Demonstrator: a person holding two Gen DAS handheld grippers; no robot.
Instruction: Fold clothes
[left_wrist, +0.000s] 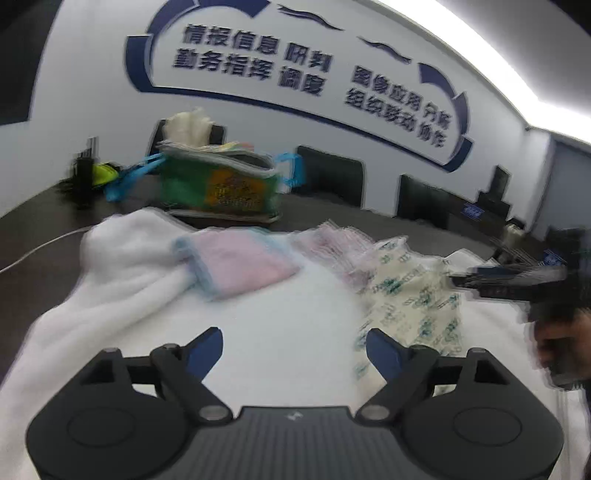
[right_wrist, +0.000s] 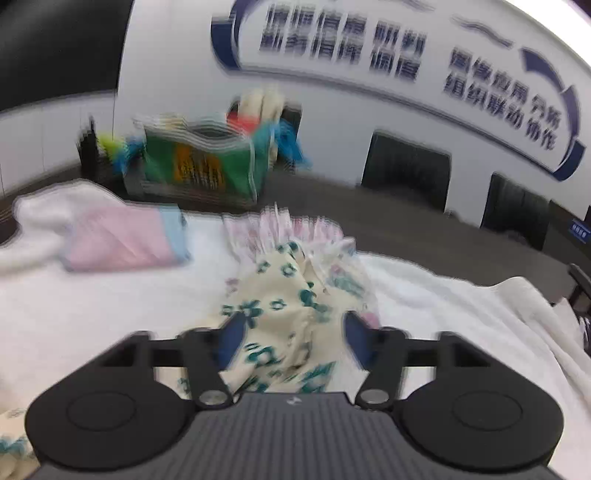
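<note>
The cream cloth with green flowers lies crumpled on the white sheet that covers the worktop. It runs lengthwise from the near edge away toward the far wall. In the right wrist view it sits straight ahead of the right gripper, passing between and under the two blue-padded fingers. Those fingers stand spread apart, and the blur keeps me from telling whether either pad touches the fabric; they do not look pressed on it. In the left wrist view the same cloth lies to the right of the left gripper, whose fingers are spread wide over bare sheet with nothing between them. So the right hand is the nearer one, and I judge the next grab falls to it, while the left would have to come across.

I count one flowered cloth, with one pale pink-patterned piece touching its far end. One folded pink towel with a blue border lies well to the left, partly on one bunched white towel. Beyond them stands one green bag with blue handles, stuffed with more fabric. About three dark chair backs line the far side; the blur makes that count uncertain.
</note>
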